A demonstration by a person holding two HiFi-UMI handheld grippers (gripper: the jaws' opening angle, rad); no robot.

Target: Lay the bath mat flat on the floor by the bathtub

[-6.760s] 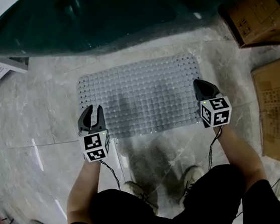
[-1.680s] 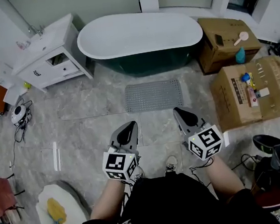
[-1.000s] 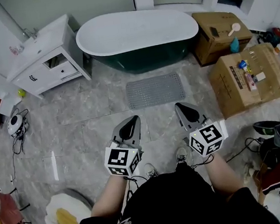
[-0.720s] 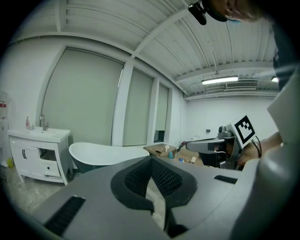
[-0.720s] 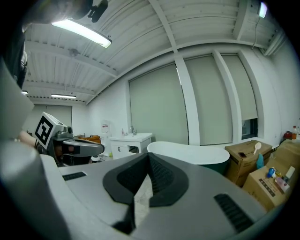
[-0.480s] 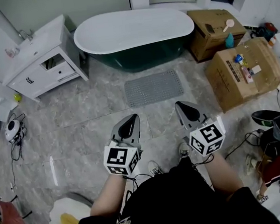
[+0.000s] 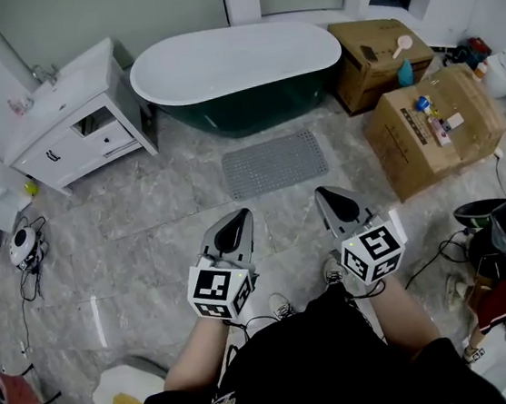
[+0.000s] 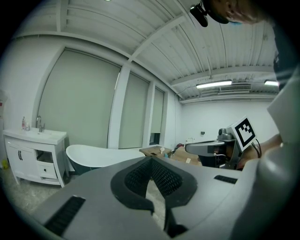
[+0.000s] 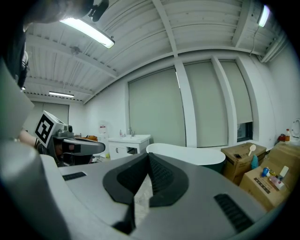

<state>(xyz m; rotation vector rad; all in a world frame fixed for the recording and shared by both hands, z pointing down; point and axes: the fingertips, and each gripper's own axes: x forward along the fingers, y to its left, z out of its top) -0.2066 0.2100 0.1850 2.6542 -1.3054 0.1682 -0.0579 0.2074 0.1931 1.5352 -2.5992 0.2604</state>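
The grey bath mat (image 7: 275,164) lies flat on the marble floor in front of the dark green bathtub (image 7: 235,73) with its white rim. Both grippers are held up at waist height, well back from the mat. My left gripper (image 7: 233,220) is shut and empty, and my right gripper (image 7: 326,196) is shut and empty too. In the left gripper view the tub (image 8: 101,155) shows past the closed jaws. The same tub (image 9: 192,153) appears in the right gripper view; the mat is hidden in both.
A white vanity cabinet (image 7: 73,118) stands left of the tub. Cardboard boxes (image 7: 432,129) with small items on top sit to the right. Cables and a small device (image 7: 22,247) lie at the left; bags and a black stool (image 7: 495,231) crowd the right.
The person has kept stepping back from the tub, so the mat and tub sit a little farther away. Both grippers stay shut and empty in front of the body.
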